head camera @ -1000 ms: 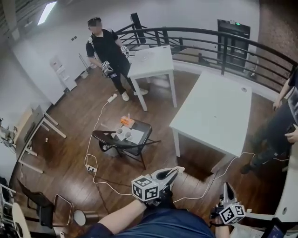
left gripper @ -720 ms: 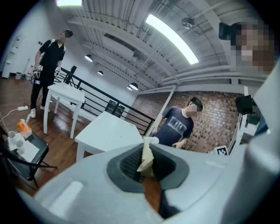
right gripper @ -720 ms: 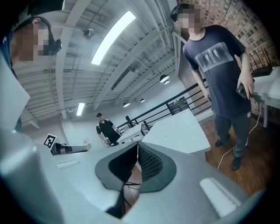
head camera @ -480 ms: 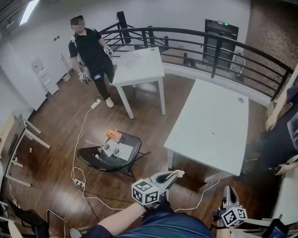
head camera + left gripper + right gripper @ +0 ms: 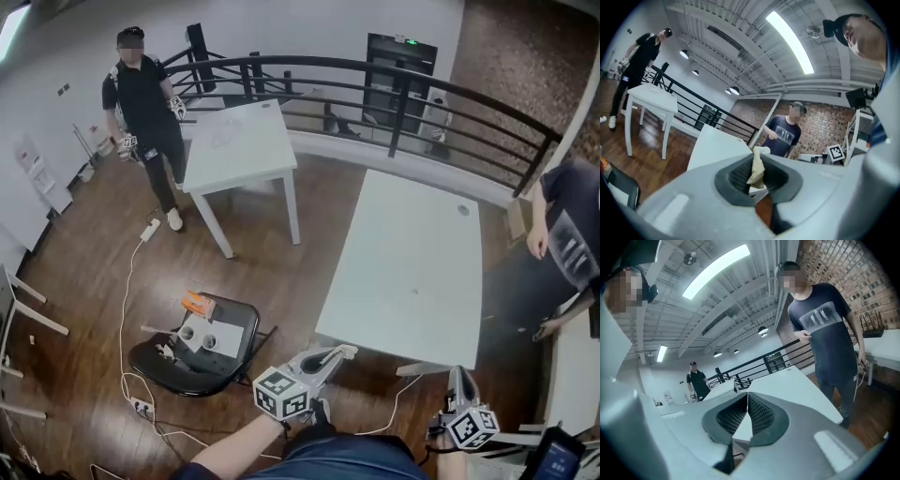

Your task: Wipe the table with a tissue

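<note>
My left gripper (image 5: 339,353) is held low in front of me, shut on a small crumpled tissue (image 5: 350,351). In the left gripper view the beige tissue (image 5: 756,168) stands pinched upright between the dark pads. The long white table (image 5: 405,258) lies just beyond the left gripper's tip, its near edge a short way ahead. My right gripper (image 5: 457,377) points up at the lower right, below the table's near right corner. Its jaws (image 5: 747,397) are closed together with nothing between them. The table top (image 5: 790,383) shows behind them.
A second white table (image 5: 234,142) stands at the back left. A black chair (image 5: 192,361) holding cups and an orange thing sits on the wooden floor at the left, with cables (image 5: 127,309) near it. One person (image 5: 141,98) stands far left, another (image 5: 570,230) at the table's right side. A black railing (image 5: 375,80) runs behind.
The view has swung so the long table now sits nearer and more central. The chair has slid left. Both grippers keep their hold and pose.
</note>
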Tool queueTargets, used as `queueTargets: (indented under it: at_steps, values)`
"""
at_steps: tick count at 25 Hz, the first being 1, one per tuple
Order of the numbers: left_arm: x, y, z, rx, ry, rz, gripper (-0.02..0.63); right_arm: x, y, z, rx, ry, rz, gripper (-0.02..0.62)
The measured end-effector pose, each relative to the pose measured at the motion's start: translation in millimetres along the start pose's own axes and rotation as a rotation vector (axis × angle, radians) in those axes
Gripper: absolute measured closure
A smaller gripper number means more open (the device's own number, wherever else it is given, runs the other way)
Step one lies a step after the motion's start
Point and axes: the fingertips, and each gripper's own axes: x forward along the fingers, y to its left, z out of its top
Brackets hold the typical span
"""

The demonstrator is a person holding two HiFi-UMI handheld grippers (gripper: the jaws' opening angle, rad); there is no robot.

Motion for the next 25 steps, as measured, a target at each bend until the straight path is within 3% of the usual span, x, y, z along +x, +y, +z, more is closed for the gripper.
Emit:
queueTargets:
  at_steps: [4,9,18,25]
  values:
    - [5.5,5.9,7.1,-0.016,0.012,-0.021,0.586,12.1,-1.4,1.9,0.008,0.022,-0.016,0.583]
    - [6.5,3.2,12.7,-0.010,0.018,0.002,0.586,24.3,1.6,1.2,0.015,0.038,0.030,0.583]
    - [3.7,-3.8,35.1,0.020,-0.072,0.153,0.586,80.0,8.6,2.4,0.031,0.055,0.214,0.583]
    - [-4.6,-5.7,41.2,0.033,-0.100,0.236,0.586,108.1,16.9,2.2,0.055,0.072,0.298,0.583]
